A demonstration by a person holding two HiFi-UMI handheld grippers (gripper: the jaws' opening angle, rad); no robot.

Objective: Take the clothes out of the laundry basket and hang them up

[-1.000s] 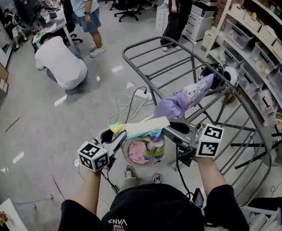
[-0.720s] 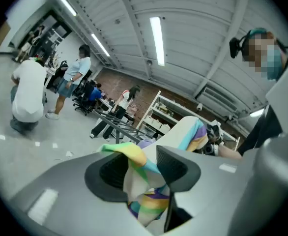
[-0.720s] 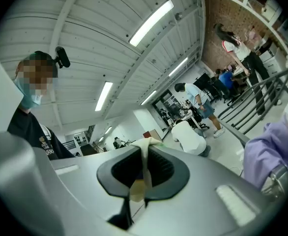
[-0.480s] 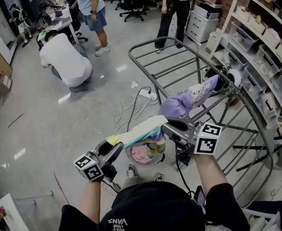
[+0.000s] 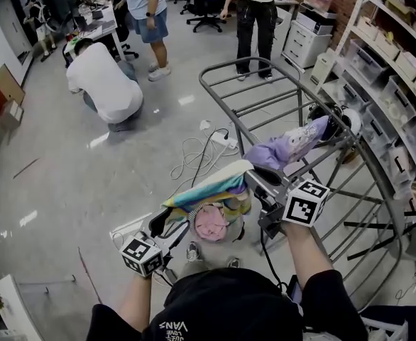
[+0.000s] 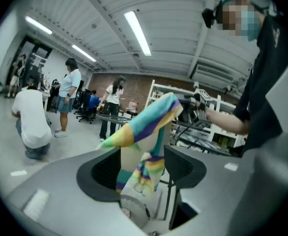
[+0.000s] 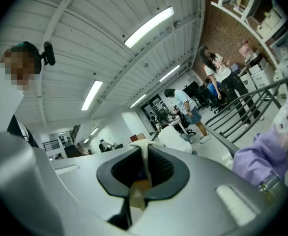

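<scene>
rack (image 5: pixel 203 84) ahead; basket (image 5: pixel 194 224), perhaps, beneath cloth (image 5: pixel 208 187)

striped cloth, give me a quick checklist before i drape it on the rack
1. Right gripper shut on the striped cloth: ok.
2. Left gripper holding it: not ok; its jaws have just been opening and the cloth hangs loose between them.
3. Bare bars on the drying rack: ok.
4. Purple garment draped aside on the rack: ok.
5. Cloth's lower end clear of the laundry basket: cannot tell.
</scene>
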